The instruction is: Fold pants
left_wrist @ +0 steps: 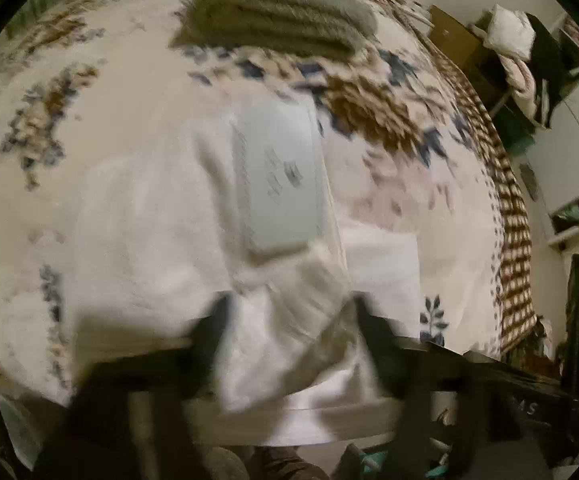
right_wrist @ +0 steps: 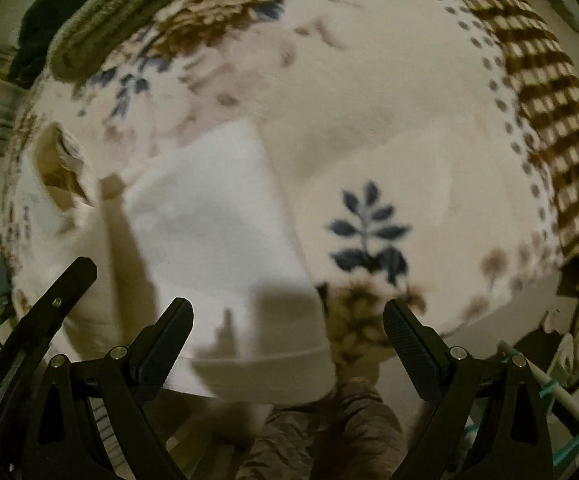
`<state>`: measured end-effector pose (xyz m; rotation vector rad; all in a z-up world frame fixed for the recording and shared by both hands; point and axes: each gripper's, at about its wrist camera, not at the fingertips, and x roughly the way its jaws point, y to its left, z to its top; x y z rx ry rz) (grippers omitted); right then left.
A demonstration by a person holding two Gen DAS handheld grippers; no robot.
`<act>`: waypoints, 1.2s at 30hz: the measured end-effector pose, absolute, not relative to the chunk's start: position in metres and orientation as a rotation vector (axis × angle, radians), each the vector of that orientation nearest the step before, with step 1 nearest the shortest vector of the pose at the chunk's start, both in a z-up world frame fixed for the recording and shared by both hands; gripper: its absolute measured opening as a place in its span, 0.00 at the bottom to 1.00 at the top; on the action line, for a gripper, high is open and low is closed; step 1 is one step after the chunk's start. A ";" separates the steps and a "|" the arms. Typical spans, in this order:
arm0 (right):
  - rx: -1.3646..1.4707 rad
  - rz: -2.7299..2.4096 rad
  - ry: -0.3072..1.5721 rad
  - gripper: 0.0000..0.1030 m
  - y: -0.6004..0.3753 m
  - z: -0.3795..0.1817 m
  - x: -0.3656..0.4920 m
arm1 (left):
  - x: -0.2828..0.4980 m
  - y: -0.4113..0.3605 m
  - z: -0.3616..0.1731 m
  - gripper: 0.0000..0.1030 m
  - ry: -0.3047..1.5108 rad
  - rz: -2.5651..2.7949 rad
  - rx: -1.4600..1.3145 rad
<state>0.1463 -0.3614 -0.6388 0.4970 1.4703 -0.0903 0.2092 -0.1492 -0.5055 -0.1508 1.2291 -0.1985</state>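
White pants [left_wrist: 193, 240] are lying mid-frame on the floral blanket [left_wrist: 89, 92]; left gripper [left_wrist: 289, 320] is hovering with jaws spread at bottom

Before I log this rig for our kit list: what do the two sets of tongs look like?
The right tongs are matte black, with two tapered fingers carrying ribbed rubber pads, hinged on triangular link arms with silver pivot pins. The left tongs look the same black, though motion blur hides their detail; pale lettering shows faintly on the frame to their right. No cables or sleeves are clearly visible.

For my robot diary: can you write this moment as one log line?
task: fold pants | white pants: on flowery blanket | left tongs: open over pants | right tongs: open, holding nothing
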 end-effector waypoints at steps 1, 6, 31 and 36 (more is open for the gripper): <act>0.508 -0.071 1.465 0.95 -0.361 -0.636 0.150 | 0.207 -0.148 -0.498 0.88 1.214 -0.183 -0.142; 0.576 0.091 1.463 0.95 -0.339 -0.630 0.184 | 0.215 -0.123 -0.472 0.96 1.208 -0.041 -0.095; 0.512 0.097 1.327 0.21 -0.285 -0.595 0.171 | 0.205 -0.026 -0.517 0.97 1.360 0.233 -0.128; 0.539 -0.047 1.303 0.21 -0.350 -0.583 0.139 | 0.208 -0.045 -0.520 0.97 1.371 0.185 -0.136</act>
